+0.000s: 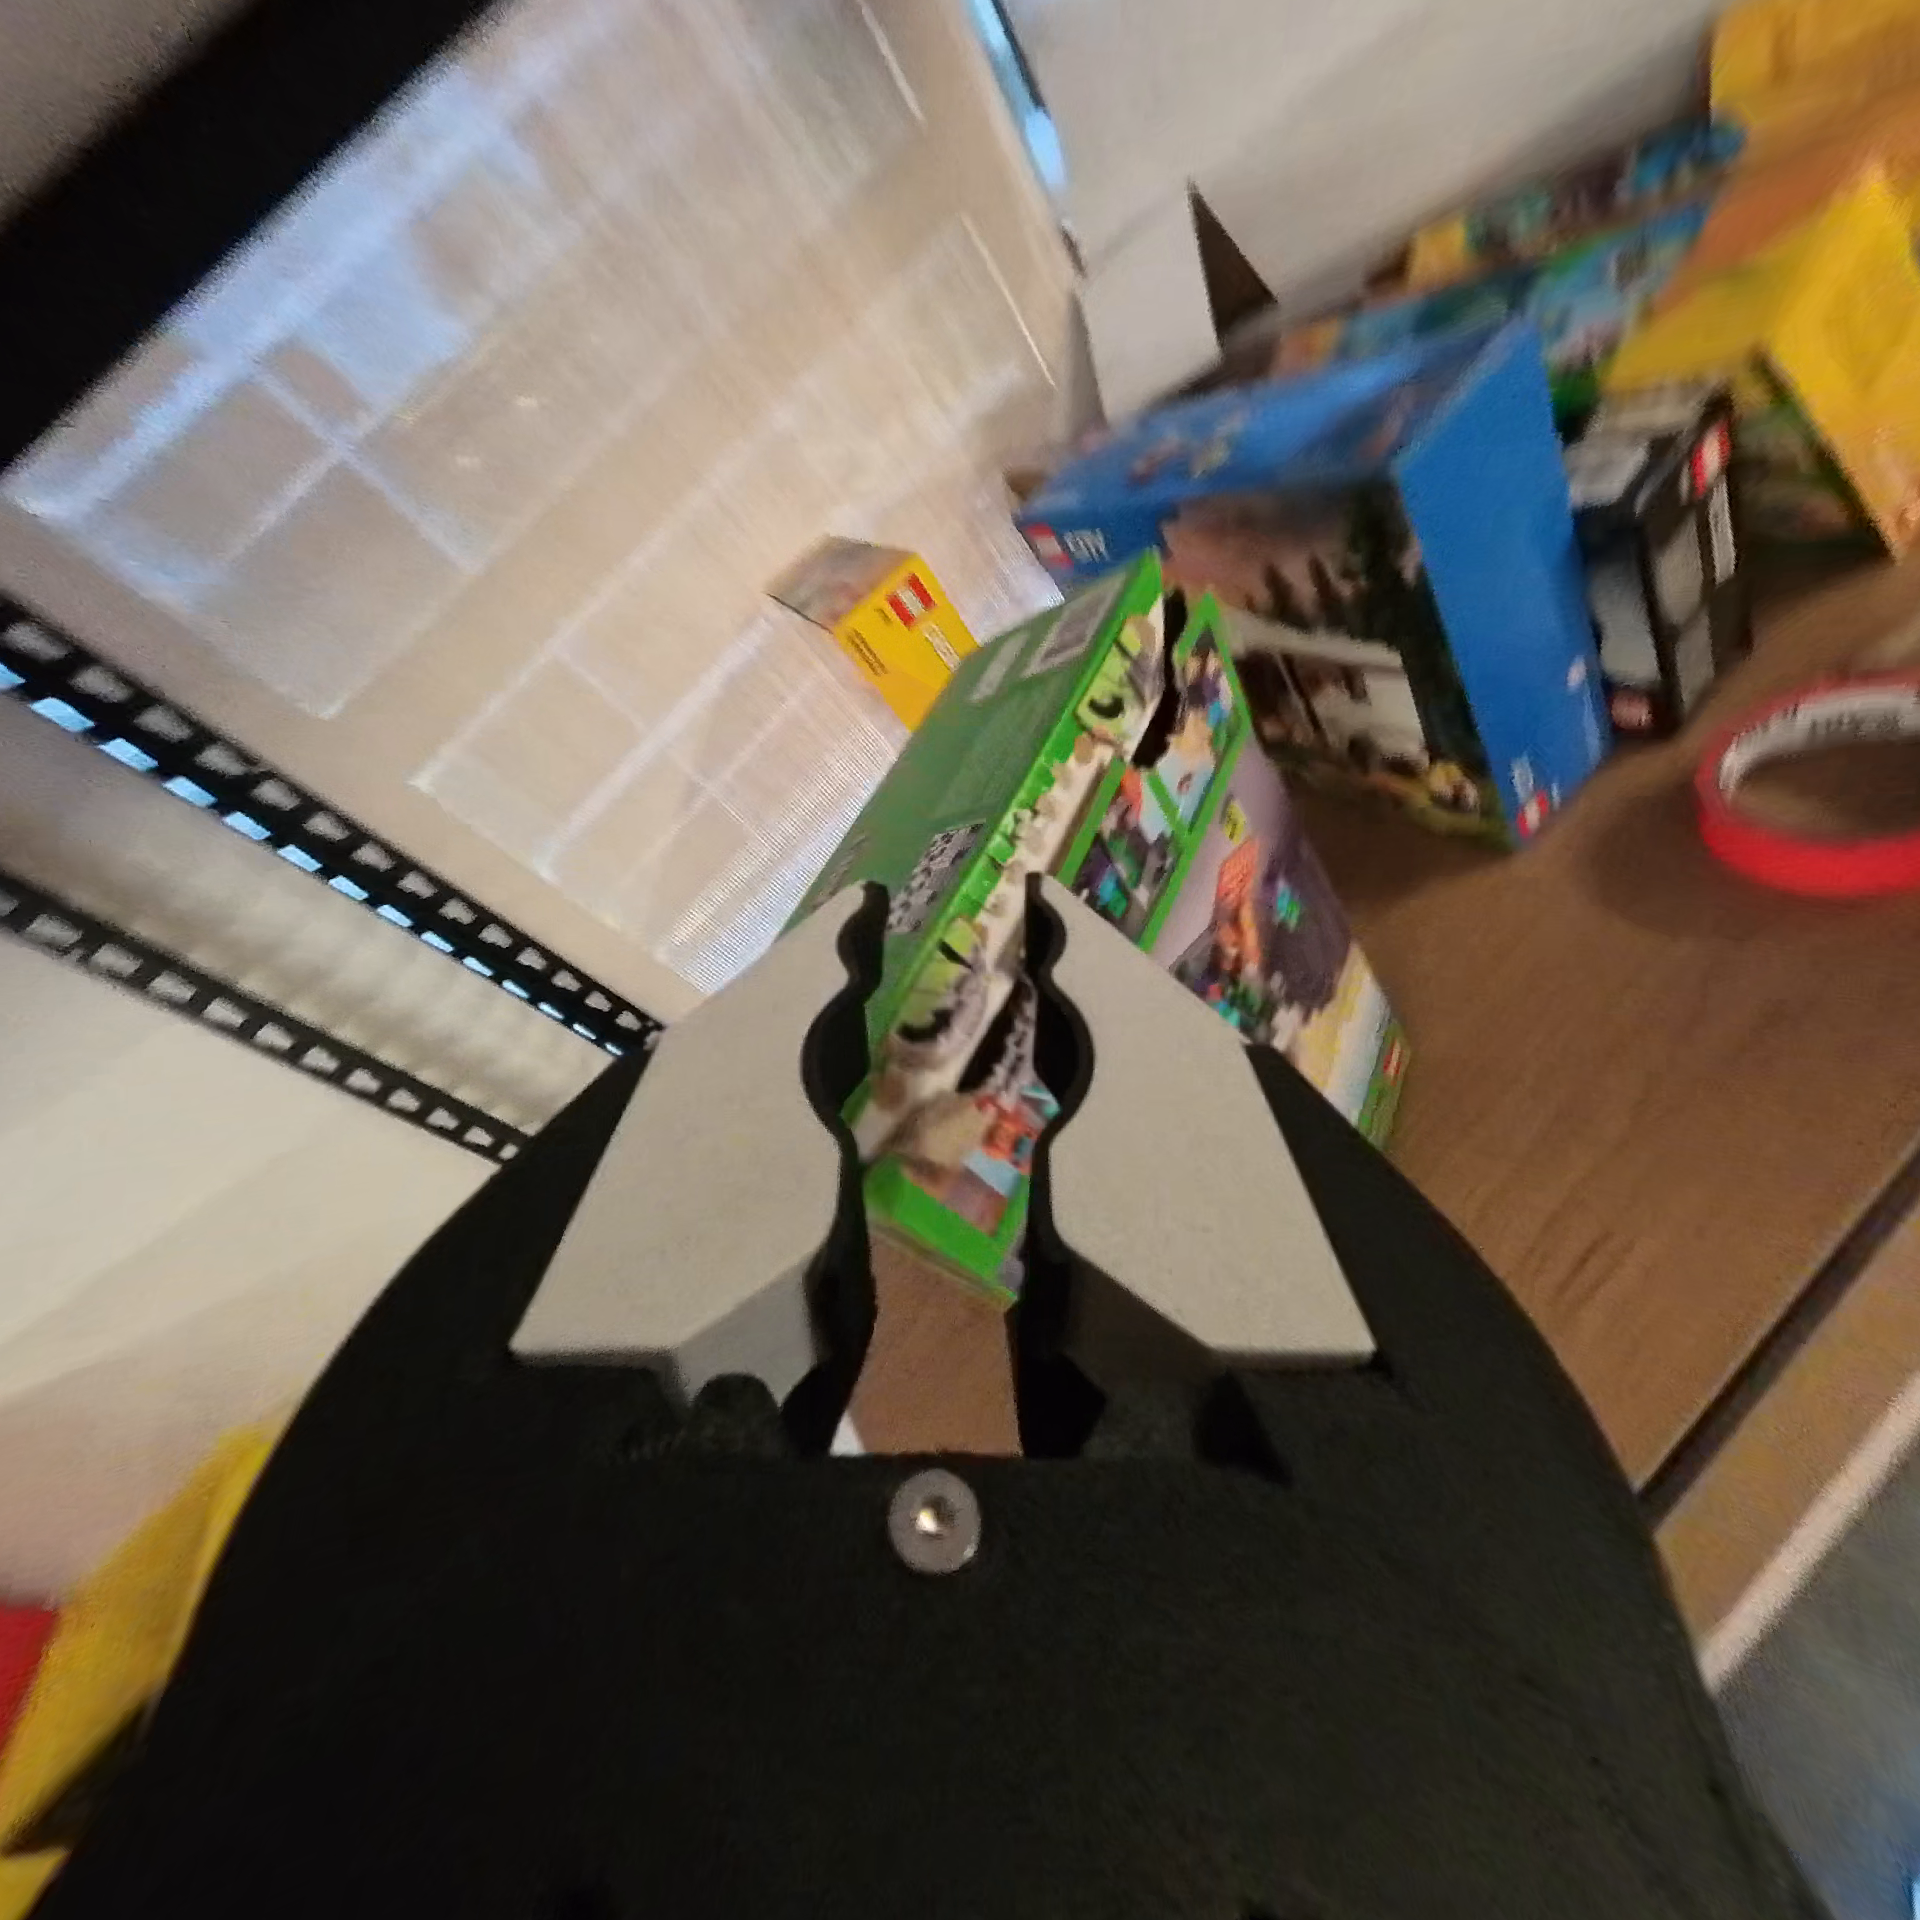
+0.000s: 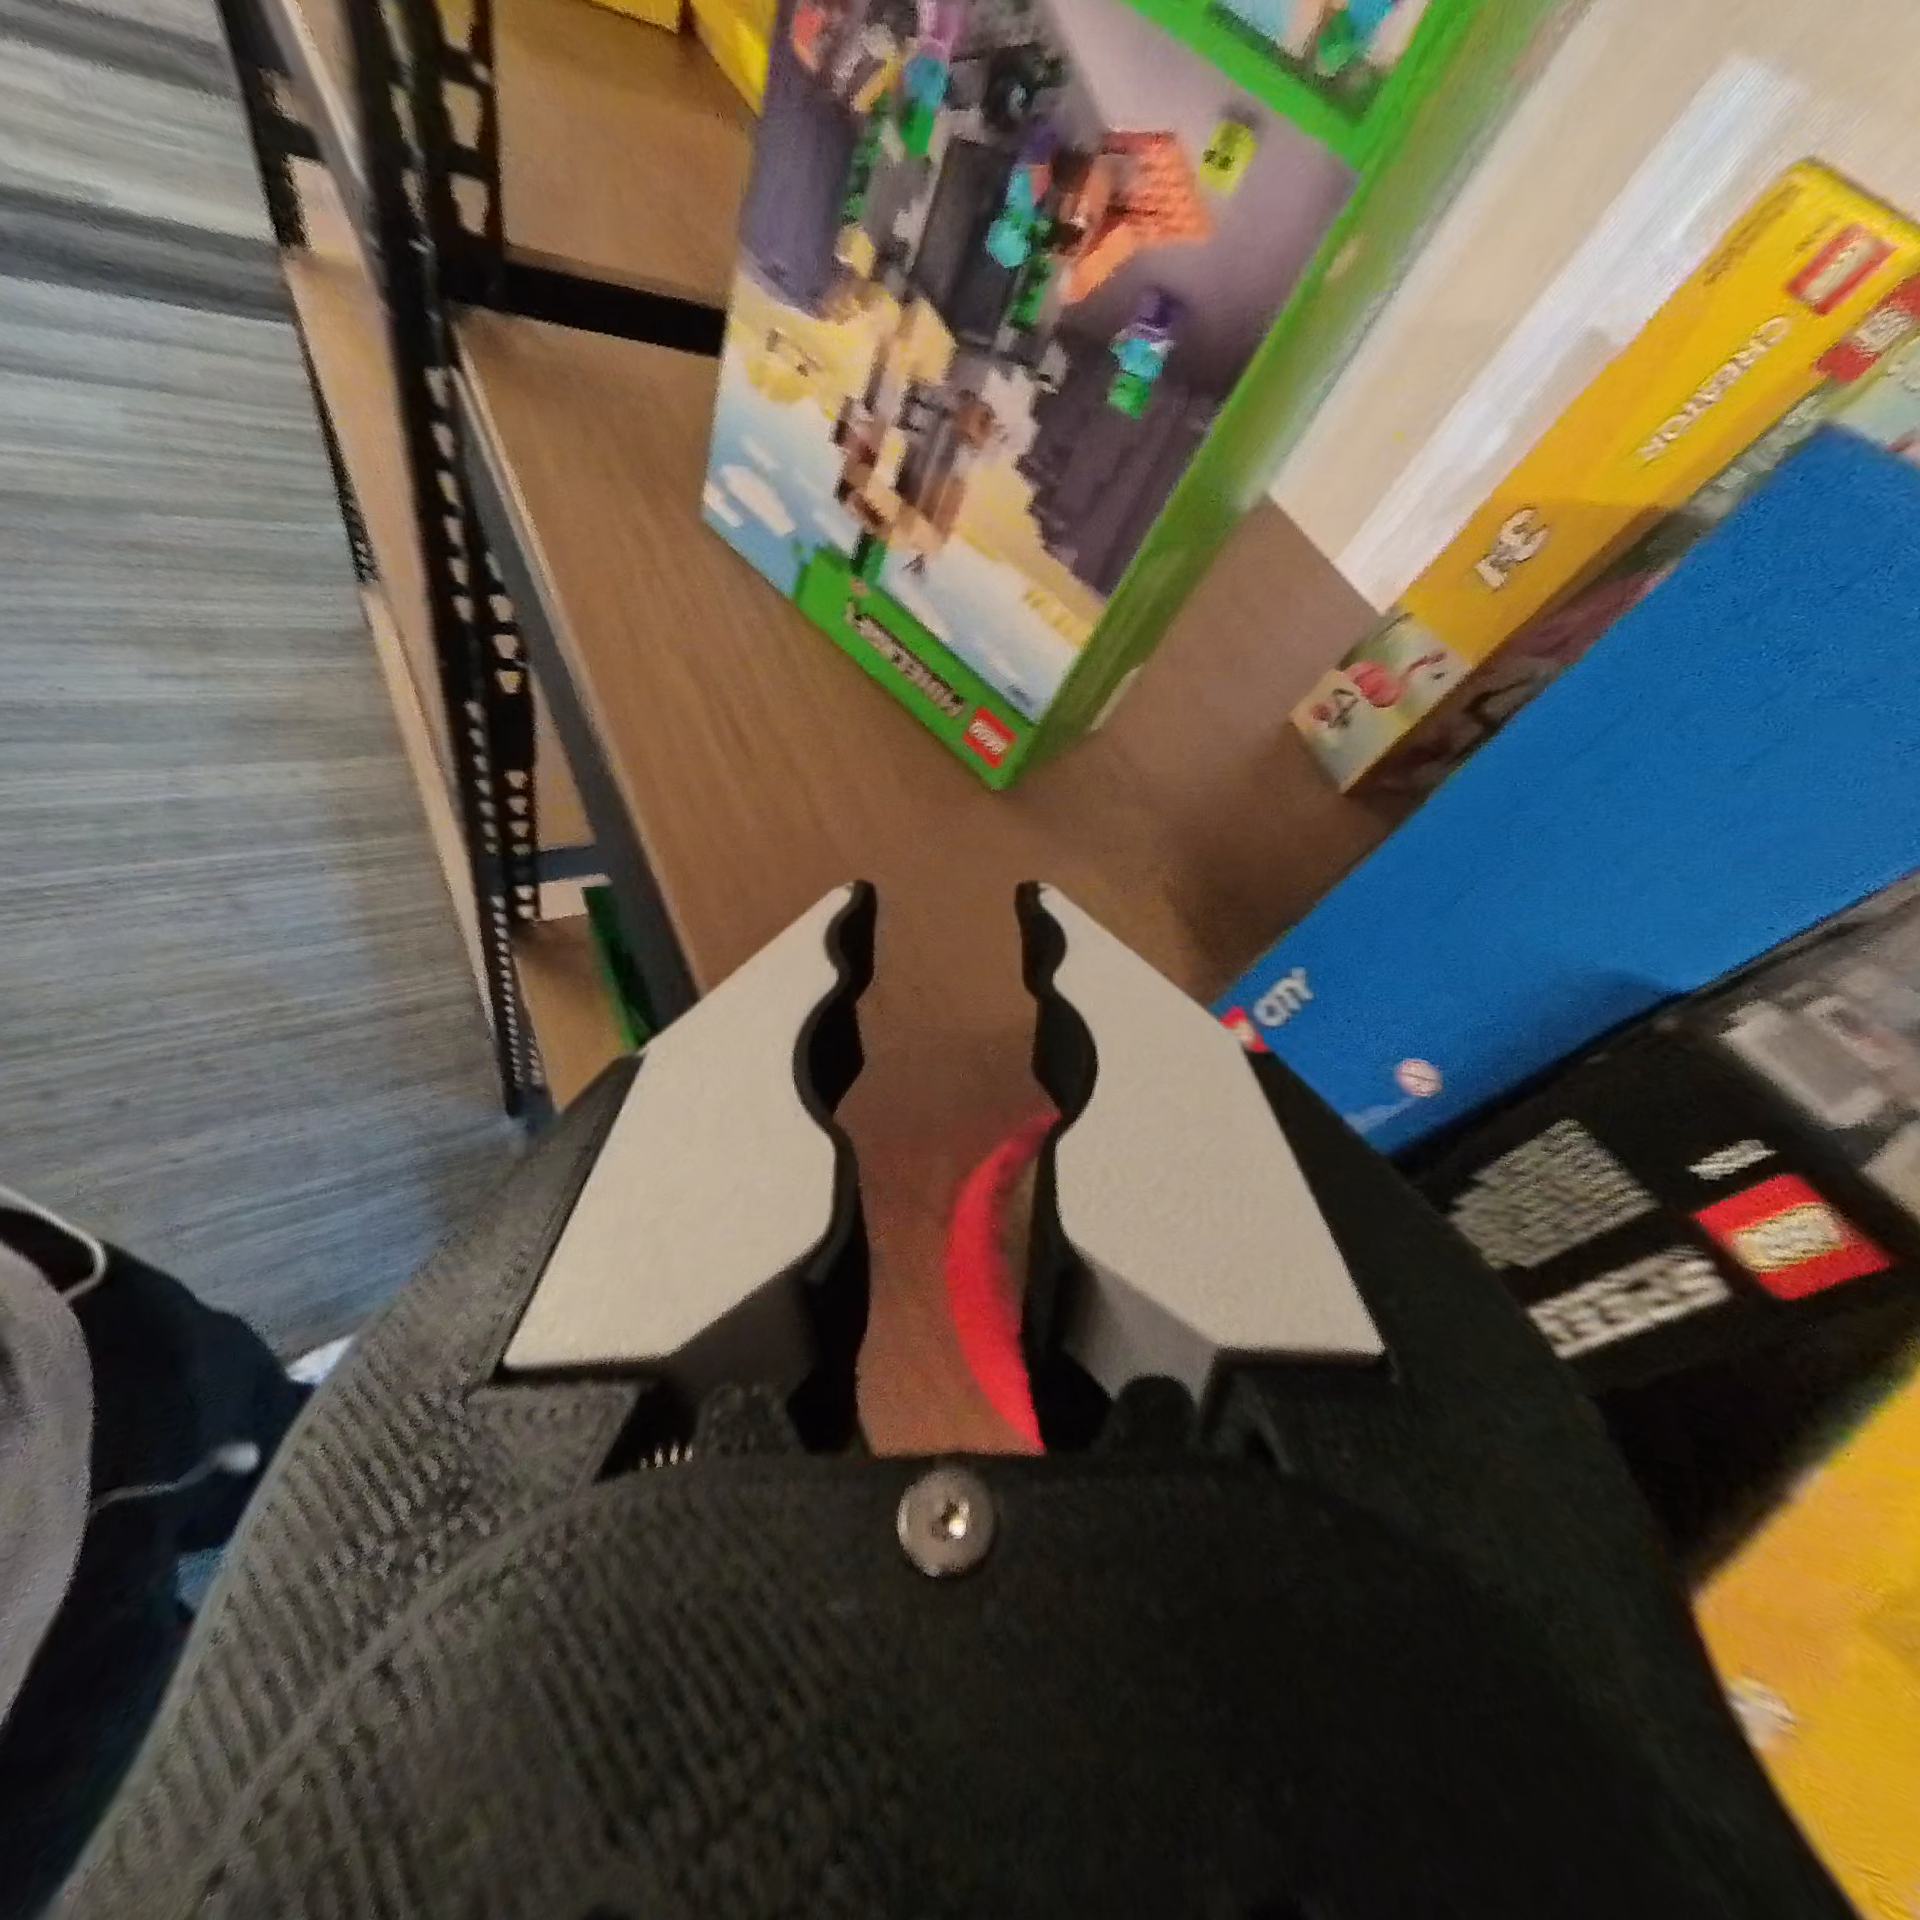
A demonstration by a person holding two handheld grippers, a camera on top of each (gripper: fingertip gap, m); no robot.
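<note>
We see our left gripper (image 1: 948, 935) clamped on the narrow edge of a slim green cardboard toy box with printed pictures (image 1: 1023, 831), holding it tilted above the brown wooden shelf board (image 1: 1558, 1091). Behind that green box stand a large blue cardboard box (image 1: 1455, 540) and a small yellow carton (image 1: 894, 623); to its right lies a red roll of tape (image 1: 1808, 800). Our right gripper (image 2: 943, 904) hangs with fingers apart and nothing between them, over the board short of a second, larger green picture box (image 2: 997, 416). We judge the held box light, stiff but crushable, with slick printed faces; pinching across its thin side near the middle seems soundest.
</note>
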